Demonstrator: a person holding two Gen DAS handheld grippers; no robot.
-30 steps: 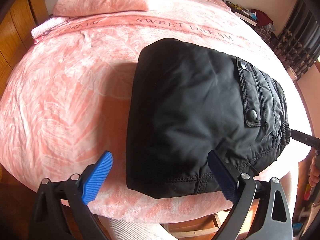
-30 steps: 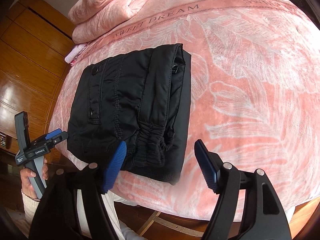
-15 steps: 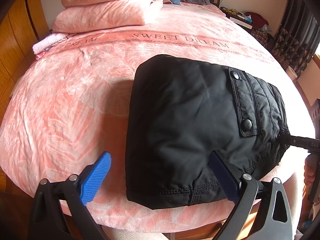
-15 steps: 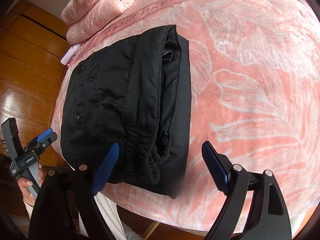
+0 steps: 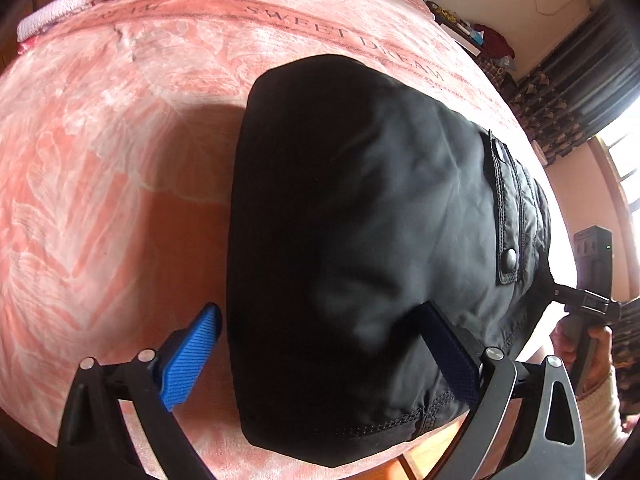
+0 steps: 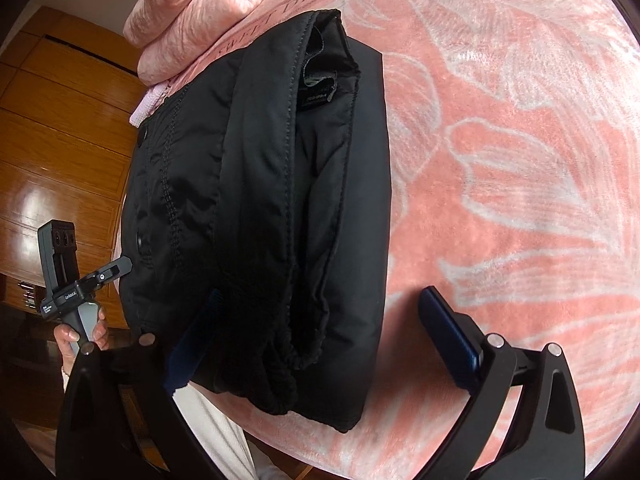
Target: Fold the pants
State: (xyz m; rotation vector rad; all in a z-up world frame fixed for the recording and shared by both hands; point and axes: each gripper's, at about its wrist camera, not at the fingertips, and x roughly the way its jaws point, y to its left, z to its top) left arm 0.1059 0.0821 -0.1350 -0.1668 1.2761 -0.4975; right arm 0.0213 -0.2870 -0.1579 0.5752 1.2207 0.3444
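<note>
A pink plush bedspread with pale leaf patterns and the woven words "SWEET DREAM" [image 5: 100,152] covers the bed. Folded pink quilts [image 6: 208,12] are stacked at its far end, a glossy wooden wardrobe [image 6: 60,152] stands beside it, and dark patterned curtains [image 5: 568,96] hang by a bright window.

The black padded nylon pants [image 5: 360,240] lie folded into a thick rectangular bundle near the bed's front edge. Nothing lies between either tool and the bundle.

The left wrist view shows the smooth top panel, a snap-buttoned pocket flap [image 5: 506,216] and the stitched hem nearest the lens. The right wrist view instead shows the stacked layers edge-on, the gathered elastic waistband [image 6: 288,364] and a small sewn label [image 6: 318,94].

The left gripper [image 5: 324,356] has its jaws spread wide, straddling the bundle's near left corner; the fabric reaches between the blue pads, but no contact is visible. The right gripper [image 6: 316,340] is likewise spread wide, its left pad partly hidden behind the bundle's near corner and its right pad over bare bedspread; neither clamps anything.
</note>
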